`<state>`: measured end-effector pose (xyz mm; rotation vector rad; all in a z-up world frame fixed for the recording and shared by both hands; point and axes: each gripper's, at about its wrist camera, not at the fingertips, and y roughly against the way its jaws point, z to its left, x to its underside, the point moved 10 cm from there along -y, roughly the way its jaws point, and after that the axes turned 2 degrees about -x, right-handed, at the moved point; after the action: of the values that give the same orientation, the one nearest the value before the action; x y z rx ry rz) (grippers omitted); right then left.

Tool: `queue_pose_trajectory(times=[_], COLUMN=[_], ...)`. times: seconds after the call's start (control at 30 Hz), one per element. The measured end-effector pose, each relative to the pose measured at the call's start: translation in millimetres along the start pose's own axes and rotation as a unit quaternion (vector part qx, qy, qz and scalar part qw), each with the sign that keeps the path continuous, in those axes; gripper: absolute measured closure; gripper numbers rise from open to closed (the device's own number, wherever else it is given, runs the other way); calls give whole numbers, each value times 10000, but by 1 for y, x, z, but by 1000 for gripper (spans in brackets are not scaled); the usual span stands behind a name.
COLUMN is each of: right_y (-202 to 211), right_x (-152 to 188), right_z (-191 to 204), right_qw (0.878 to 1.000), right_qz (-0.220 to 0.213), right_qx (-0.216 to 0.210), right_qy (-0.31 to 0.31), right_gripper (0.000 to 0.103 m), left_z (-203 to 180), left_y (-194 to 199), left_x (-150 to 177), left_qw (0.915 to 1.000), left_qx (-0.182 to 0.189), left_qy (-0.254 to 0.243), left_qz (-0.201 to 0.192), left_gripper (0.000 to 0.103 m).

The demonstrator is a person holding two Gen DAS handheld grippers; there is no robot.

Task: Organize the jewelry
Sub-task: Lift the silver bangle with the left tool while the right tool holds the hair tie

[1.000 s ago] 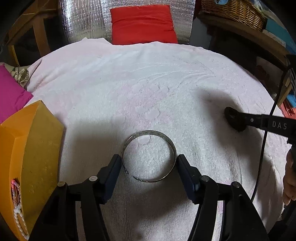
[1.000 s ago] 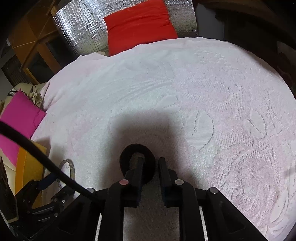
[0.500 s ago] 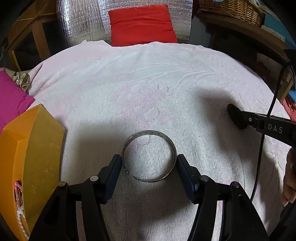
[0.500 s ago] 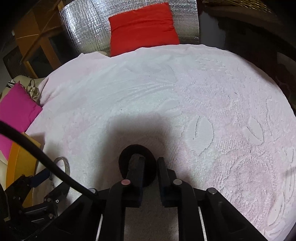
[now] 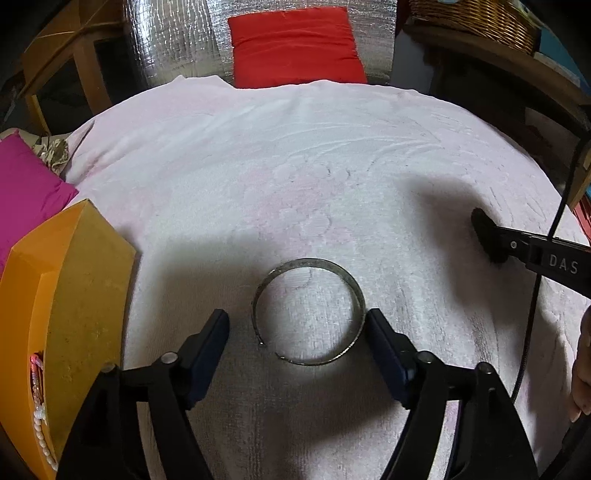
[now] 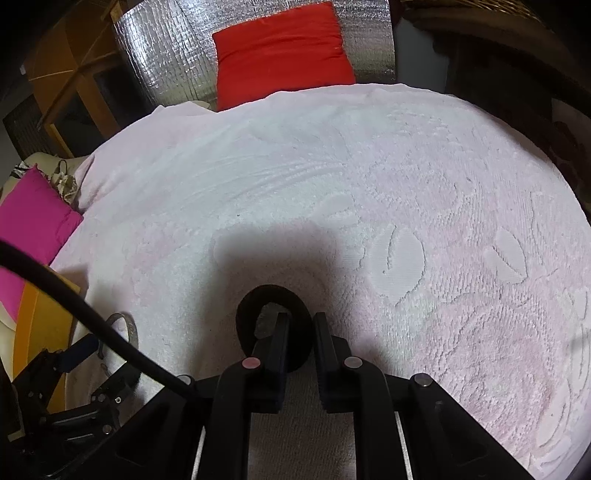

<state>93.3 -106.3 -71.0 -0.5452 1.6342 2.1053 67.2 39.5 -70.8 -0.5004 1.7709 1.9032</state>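
A silver open bangle [image 5: 308, 311] lies flat on the pale pink towel [image 5: 295, 166], between the fingers of my left gripper [image 5: 297, 328]. That gripper is open; its right finger touches the bangle and its left stands apart. My right gripper [image 6: 299, 325] is shut on a black ring-shaped bangle [image 6: 273, 325], held on edge at the towel. The black bangle also shows in the left wrist view [image 5: 487, 236] at the far right. An orange jewelry box [image 5: 70, 306] stands at the left with a pearl strand [image 5: 38, 421] and a pink piece in it.
A magenta cushion [image 5: 22, 184] lies beyond the box at the left. A red cushion [image 5: 295, 44] leans on silver foil at the back. A wicker basket [image 5: 476, 18] sits on a shelf at the back right. A black cable [image 6: 92, 321] crosses the right wrist view.
My left gripper has opened wider and the silver bangle now lies to the right between its fingers. My right gripper has drifted slightly right with the black bangle.
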Motion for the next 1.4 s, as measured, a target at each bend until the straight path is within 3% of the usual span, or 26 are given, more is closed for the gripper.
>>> queue_pose_trajectory(times=[0.23, 0.43, 0.53, 0.77, 1.0, 1.23, 1.3, 1.4], right_y=[1, 0, 0, 0, 0, 0, 0, 0], right_x=[2, 2, 2, 1, 2, 2, 2, 2], right_z=[0, 1, 4, 3, 3, 2, 3, 3], right_qw=[10000, 9998, 9995, 9994, 9994, 9995, 9995, 9993], right_qz=[-9, -79, -106, -120, -129, -135, -144, -154], right_qx=[-29, 87, 177, 210, 208, 209, 214, 224], right_qy=[26, 139, 228, 235, 228, 197, 198, 241], right_gripper=[86, 85, 86, 86, 86, 86, 86, 86], left_z=[4, 12, 14, 8, 8, 6, 6, -4], left_y=[-1, -9, -11, -5, -5, -6, -6, -3], left_x=[1, 5, 6, 3, 0, 1, 1, 0], left_qw=[9996, 9991, 9989, 9994, 9991, 9990, 9991, 9996], left_qx=[-267, -97, -41, -336, -260, -424, -363, 17], left_qy=[-21, 396, 464, 109, 316, 160, 215, 288], left_qz=[-83, 72, 99, 27, 138, -5, 34, 65], left_gripper=[11, 5, 4, 4, 4, 4, 5, 29])
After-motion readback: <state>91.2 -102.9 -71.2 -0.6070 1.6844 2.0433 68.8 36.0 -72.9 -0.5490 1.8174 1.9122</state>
